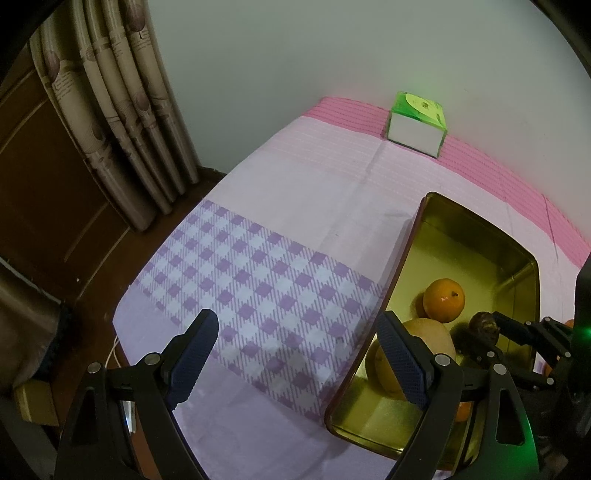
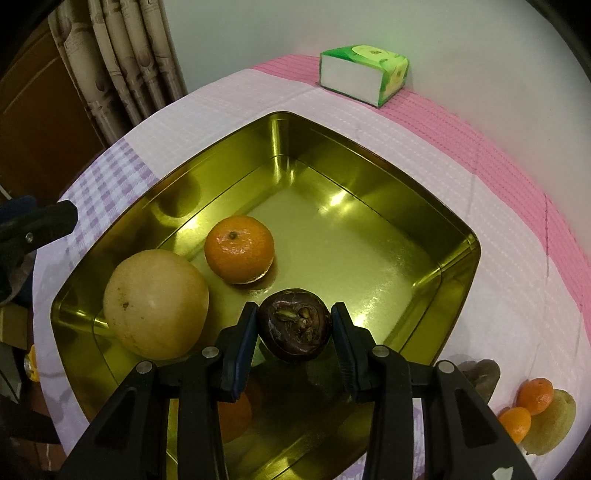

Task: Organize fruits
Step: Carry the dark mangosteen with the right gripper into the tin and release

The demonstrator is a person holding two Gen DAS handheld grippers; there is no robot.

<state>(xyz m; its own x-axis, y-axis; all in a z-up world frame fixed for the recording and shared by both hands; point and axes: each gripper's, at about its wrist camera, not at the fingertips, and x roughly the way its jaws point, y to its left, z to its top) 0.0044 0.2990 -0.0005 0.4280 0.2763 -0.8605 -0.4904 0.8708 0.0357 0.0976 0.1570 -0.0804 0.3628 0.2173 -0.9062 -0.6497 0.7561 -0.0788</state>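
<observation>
The right gripper (image 2: 294, 325) is pinching a dark brown, round fruit (image 2: 294, 325) between its two fingers, the pads pressing on either side of it. It is holding this fruit over the near part of a gold metal tray (image 2: 458, 236), inside the rim; whether the fruit is touching the tray floor cannot be told. Just to the left of this gripper a large pale yellow fruit (image 2: 156, 303) is lying in the tray, and ahead and slightly left of the fingers an orange (image 2: 239, 249) is sitting on the tray floor, close beside the pale fruit. Off to the right of the gripper, outside the tray, two small oranges (image 2: 528, 406) and a yellowish fruit (image 2: 557, 421) are lying on the cloth-covered surface (image 2: 509, 206).

The left gripper (image 1: 295, 354) is standing wide apart with nothing between its fingers, hovering above the purple checked part of the cloth. The tray is lying just to its right, its right finger overlapping the tray's edge in the left wrist view. Far ahead of both grippers a green and white tissue box (image 2: 364, 75) is standing against the wall (image 2: 406, 29).
</observation>
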